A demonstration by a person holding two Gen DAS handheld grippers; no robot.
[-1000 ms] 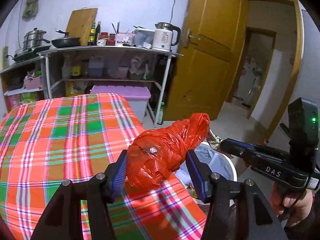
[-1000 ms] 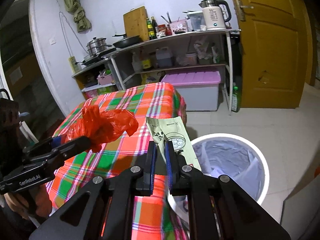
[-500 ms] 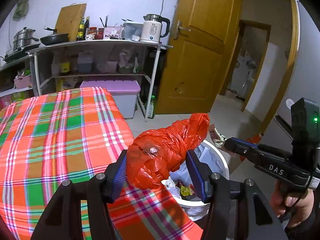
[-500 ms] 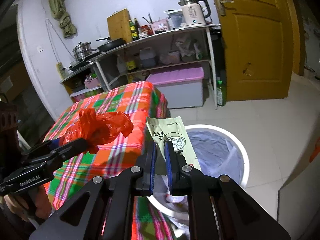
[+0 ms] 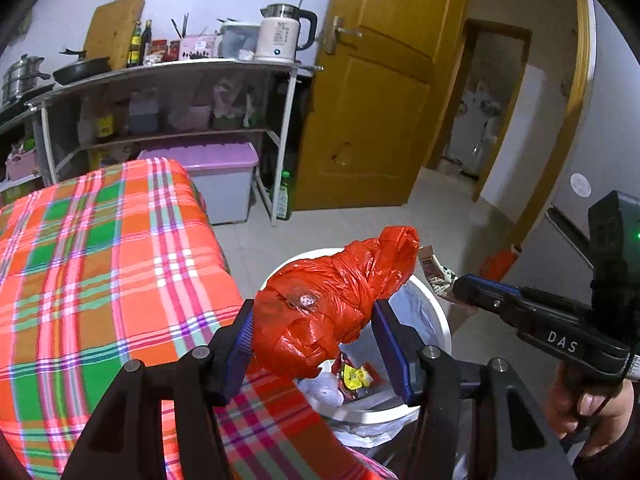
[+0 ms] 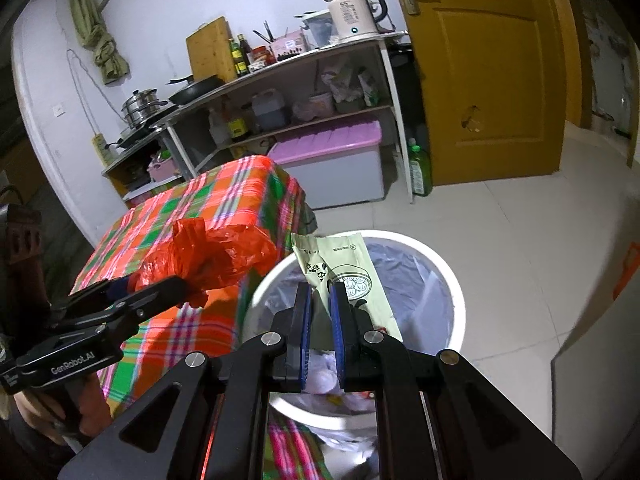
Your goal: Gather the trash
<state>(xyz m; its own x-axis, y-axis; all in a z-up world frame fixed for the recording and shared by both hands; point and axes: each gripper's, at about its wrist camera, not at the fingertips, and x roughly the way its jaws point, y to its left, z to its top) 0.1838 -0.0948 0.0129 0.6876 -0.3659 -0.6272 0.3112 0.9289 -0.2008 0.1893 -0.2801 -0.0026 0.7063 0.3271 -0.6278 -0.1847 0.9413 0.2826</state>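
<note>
My left gripper [image 5: 312,332] is shut on a crumpled red plastic bag [image 5: 332,304] and holds it over the near rim of a white trash bin [image 5: 434,312]. The bag also shows in the right wrist view [image 6: 208,260]. My right gripper [image 6: 320,304] is shut on a pale green food packet [image 6: 340,268] and holds it above the bin [image 6: 452,292], which is lined with a clear bag and holds some trash. The right gripper also shows in the left wrist view [image 5: 460,290].
A table with an orange and green plaid cloth [image 5: 100,272] stands left of the bin. Behind are a kitchen shelf [image 5: 172,72] with a kettle [image 5: 280,32], a purple-lidded storage box [image 5: 216,176] and a yellow door [image 5: 384,88]. The floor is tiled.
Both grippers have moved right, off the table and over the bin, each still holding its item. The bin has come into fuller view below them.
</note>
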